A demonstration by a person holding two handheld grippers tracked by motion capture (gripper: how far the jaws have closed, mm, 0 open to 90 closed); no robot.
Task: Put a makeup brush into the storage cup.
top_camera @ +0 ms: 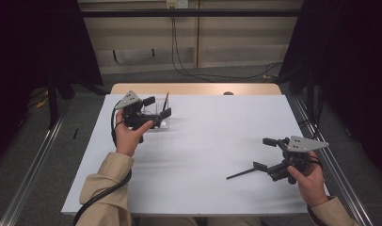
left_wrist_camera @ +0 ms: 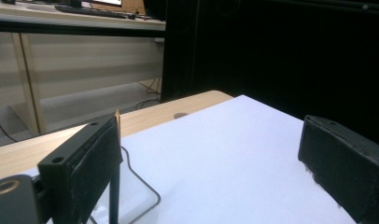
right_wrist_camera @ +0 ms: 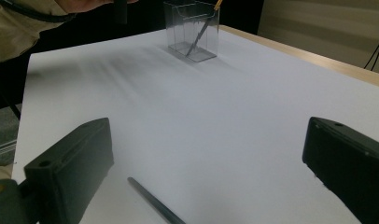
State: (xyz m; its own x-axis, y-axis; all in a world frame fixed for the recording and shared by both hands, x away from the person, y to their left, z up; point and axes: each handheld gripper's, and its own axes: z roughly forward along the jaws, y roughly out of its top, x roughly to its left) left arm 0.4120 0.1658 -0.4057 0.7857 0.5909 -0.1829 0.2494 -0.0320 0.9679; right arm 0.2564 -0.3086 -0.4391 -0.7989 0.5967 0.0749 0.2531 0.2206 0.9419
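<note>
A clear plastic holder (top_camera: 157,117) stands at the table's far left, and a thin dark stick with a tan end (top_camera: 166,100) leans inside it. My left gripper (top_camera: 157,107) is open right at the holder, its jaws apart over it. In the left gripper view the stick (left_wrist_camera: 115,186) rises just behind the left jaw, and the left gripper (left_wrist_camera: 211,140) holds nothing. A second dark stick (top_camera: 241,173) lies flat on the white sheet at the near right. My right gripper (top_camera: 262,153) is open just above its near end. The right gripper view shows this stick (right_wrist_camera: 155,203) between the open jaws of the right gripper (right_wrist_camera: 206,154), and the holder (right_wrist_camera: 192,30) farther off.
A white sheet (top_camera: 203,141) covers most of the wooden table (top_camera: 198,89), whose bare strip shows at the far edge. Black curtains hang left and right. Cables run over the floor behind the table. A metal rail (top_camera: 330,165) borders the right side.
</note>
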